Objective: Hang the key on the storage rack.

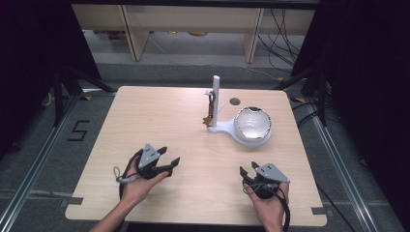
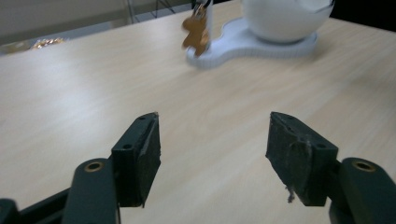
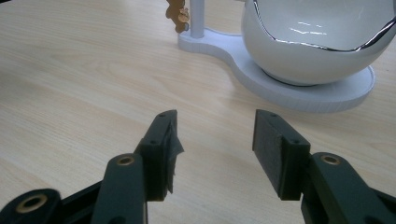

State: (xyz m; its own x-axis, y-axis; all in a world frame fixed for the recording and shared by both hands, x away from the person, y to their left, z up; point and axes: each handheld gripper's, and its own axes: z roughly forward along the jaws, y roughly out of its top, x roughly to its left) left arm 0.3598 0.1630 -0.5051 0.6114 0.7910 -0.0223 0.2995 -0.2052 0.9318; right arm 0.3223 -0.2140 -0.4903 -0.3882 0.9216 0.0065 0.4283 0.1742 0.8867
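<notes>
Left gripper (image 1: 170, 157) near left, jaws spread, empty. Right gripper (image 1: 247, 170) near right, jaws spread, empty. Bowl (image 1: 252, 123) on white stand (image 1: 221, 127) far right of table (image 1: 145, 116); brown charm (image 1: 209, 121) hangs at the post.

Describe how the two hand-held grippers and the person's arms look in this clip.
Both the left gripper and the right gripper are black, each with two fingers faced in dark, slightly frayed pads and brass-coloured pivot rivets. Each carries a grey three-cornered plate on top. A black cable trails from each toward the person; the left also has a light cord loop. The forearms are bare, with no sleeves in sight.
</notes>
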